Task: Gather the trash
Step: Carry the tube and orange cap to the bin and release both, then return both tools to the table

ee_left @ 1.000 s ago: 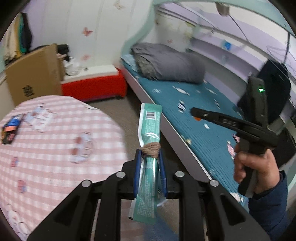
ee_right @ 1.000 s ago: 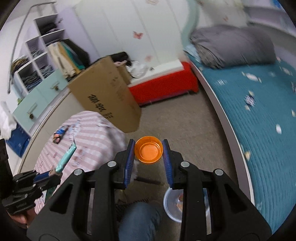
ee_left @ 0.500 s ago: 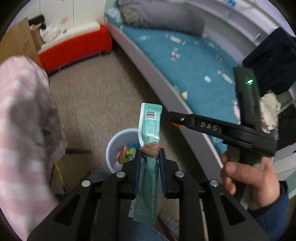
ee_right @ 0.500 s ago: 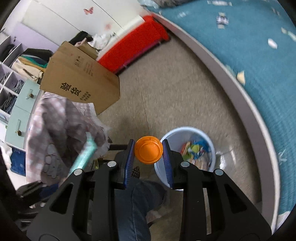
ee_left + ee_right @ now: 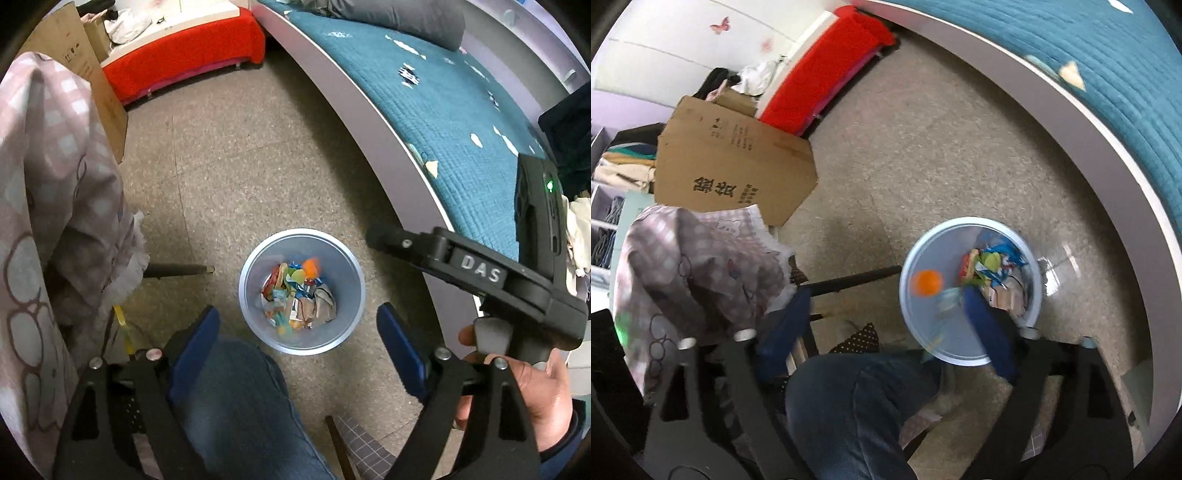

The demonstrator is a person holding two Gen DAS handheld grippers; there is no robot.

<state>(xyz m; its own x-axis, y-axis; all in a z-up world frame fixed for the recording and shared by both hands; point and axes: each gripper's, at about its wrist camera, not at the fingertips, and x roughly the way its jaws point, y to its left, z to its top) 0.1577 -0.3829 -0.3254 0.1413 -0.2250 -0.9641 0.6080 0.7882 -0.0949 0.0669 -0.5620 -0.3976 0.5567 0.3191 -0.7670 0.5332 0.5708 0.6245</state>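
Both sets of jaws spread wide, gripping nothing: left gripper (image 5: 297, 341), right gripper (image 5: 886, 325). Just beyond, on the floor (image 5: 236, 177), pale bin (image 5: 248, 295) holding wrappers. Orange cap (image 5: 926, 282) and teal wrapper (image 5: 947, 300) blurred inside the rim, apparently mid-drop. This load as good as binned. Checked worktop (image 5: 44, 177) cloth at left; top hidden, remaining trash unknown. Bed (image 5: 443, 99) farther back.

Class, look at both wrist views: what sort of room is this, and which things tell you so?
Most likely a bedroom at home, perhaps a child's. A bed with a teal quilted cover runs along one side, butterfly stickers dot the wall, and a small trash bin stands on the floor.
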